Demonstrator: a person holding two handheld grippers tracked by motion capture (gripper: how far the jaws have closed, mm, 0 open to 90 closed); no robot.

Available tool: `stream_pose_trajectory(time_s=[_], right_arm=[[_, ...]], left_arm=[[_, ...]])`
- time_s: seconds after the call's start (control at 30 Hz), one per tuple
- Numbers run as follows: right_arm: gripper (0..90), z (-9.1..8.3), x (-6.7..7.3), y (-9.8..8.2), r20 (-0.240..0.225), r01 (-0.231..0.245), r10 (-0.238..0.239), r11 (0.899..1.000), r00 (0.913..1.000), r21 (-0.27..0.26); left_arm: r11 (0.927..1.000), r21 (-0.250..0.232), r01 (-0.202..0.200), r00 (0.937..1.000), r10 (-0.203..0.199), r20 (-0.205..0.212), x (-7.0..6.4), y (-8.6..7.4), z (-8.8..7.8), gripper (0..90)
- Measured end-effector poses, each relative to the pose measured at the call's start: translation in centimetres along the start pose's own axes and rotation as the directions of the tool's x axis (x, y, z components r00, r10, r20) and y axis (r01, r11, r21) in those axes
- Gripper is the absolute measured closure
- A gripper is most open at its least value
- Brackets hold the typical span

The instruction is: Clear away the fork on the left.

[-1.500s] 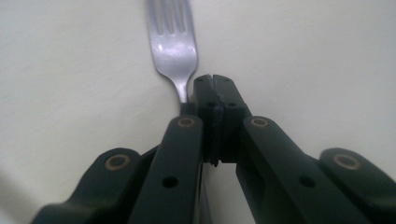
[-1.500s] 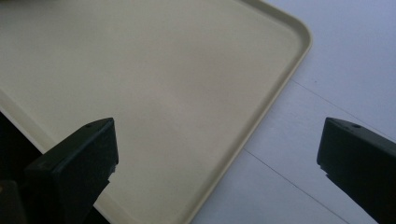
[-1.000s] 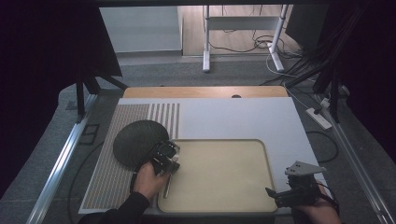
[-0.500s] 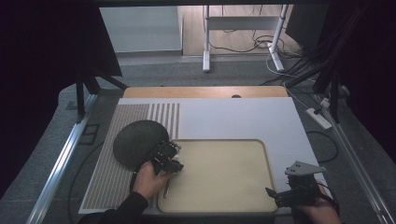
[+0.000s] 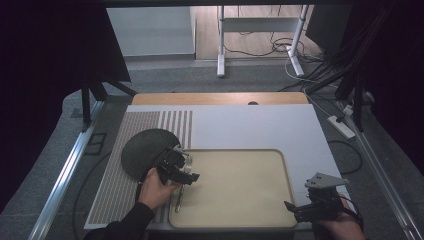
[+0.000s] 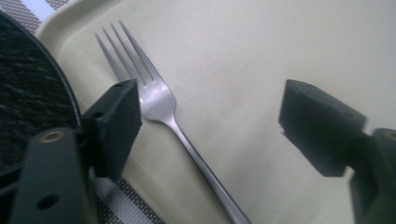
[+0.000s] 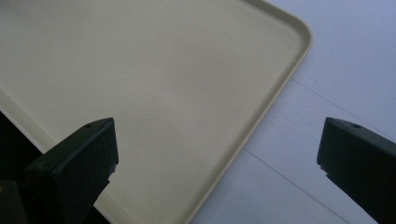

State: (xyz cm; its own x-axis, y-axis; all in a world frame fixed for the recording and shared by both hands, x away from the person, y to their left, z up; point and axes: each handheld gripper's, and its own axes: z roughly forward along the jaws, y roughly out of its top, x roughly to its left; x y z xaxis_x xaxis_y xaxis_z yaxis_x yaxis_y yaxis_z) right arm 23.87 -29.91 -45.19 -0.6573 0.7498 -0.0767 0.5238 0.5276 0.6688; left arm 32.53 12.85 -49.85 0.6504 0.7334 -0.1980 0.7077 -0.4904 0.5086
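The fork [image 6: 161,105] lies flat on the tray [image 5: 240,165], just inside the tray's left rim, close beside the dark plate [image 5: 145,150] that sits on the striped mat [image 5: 115,165]; in the left gripper view its long axis runs on a slant, tines toward the upper left and the tray's rounded corner, handle toward the lower right; in the high view the handle [image 5: 178,200] shows as a thin bright line running along the left rim toward the person. The left gripper [image 6: 210,121] hangs over the fork with its jaws spread wide, having just been opening; the fork lies between them, touched by neither pad, and nearer the left-hand pad in that view. The room on that side is tight: rim and plate edge crowd the tines, while the rest of the tray to the right is bare. The right gripper [image 5: 305,210] sits at the tray's near right corner, well apart from the fork; its jaws stand wide open over the tray's rim, one over the tray [image 7: 163,93], one over the white cover [image 7: 327,60]. Beyond the tray the white cover runs bare to the table's far wooden edge [image 5: 220,98].
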Motion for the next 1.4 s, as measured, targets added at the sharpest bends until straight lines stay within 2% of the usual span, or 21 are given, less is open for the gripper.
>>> stream_pose_trajectory(time_s=[0.03, 0.13, 0.3, 0.53, 0.7, 0.83, 1.1, 1.4], right_arm=[[0.0, 0.0, 0.0, 0.0, -0.001, 0.0, 0.0, 1.0, 1.0, -0.001], [0.0, 0.0, 0.0, 0.0, -0.001, -0.001, 0.001, 1.0, 1.0, 0.0], [0.0, 0.0, 0.0, 0.0, -0.001, -0.001, 0.001, 1.0, 1.0, -0.001], [0.0, 0.0, 0.0, 0.0, -0.002, -0.001, 0.001, 1.0, 1.0, -0.002], [0.0, 0.0, 0.0, 0.0, -0.002, -0.001, 0.001, 1.0, 1.0, -0.002], [0.0, 0.0, 0.0, 0.0, -0.002, -0.001, 0.001, 1.0, 1.0, -0.002], [0.0, 0.0, 0.0, 0.0, -0.003, -0.001, 0.001, 1.0, 1.0, -0.002], [0.0, 0.0, 0.0, 0.0, -0.004, -0.002, 0.002, 1.0, 1.0, 0.0]], left_arm=[[0.9999, -0.009, 0.013, 0.9995, -0.013, 0.028, 0.2, -0.1, 0.0, 15.0], [0.9995, -0.031, -0.004, 0.9997, 0.004, 0.025, 0.3, -0.2, 0.0, 8.9], [0.9971, -0.072, -0.026, 0.9983, 0.029, 0.05, 0.5, -0.4, 0.0, 1.0], [0.9962, -0.081, -0.031, 0.998, 0.035, 0.052, 0.5, -0.5, -0.2, 0.0], [0.9944, -0.085, -0.063, 0.9964, 0.067, 0.052, 0.5, -0.7, -0.8, 0.0], [0.9944, -0.076, -0.074, 0.9961, 0.077, 0.043, 0.5, -1.0, -1.2, 0.0], [0.9942, -0.091, -0.058, 0.9969, 0.062, 0.048, 1.0, -1.6, -2.4, 0.0], [0.9911, -0.122, -0.053, 0.9984, 0.055, 0.015, 1.3, -2.6, -4.0, 0.0]])
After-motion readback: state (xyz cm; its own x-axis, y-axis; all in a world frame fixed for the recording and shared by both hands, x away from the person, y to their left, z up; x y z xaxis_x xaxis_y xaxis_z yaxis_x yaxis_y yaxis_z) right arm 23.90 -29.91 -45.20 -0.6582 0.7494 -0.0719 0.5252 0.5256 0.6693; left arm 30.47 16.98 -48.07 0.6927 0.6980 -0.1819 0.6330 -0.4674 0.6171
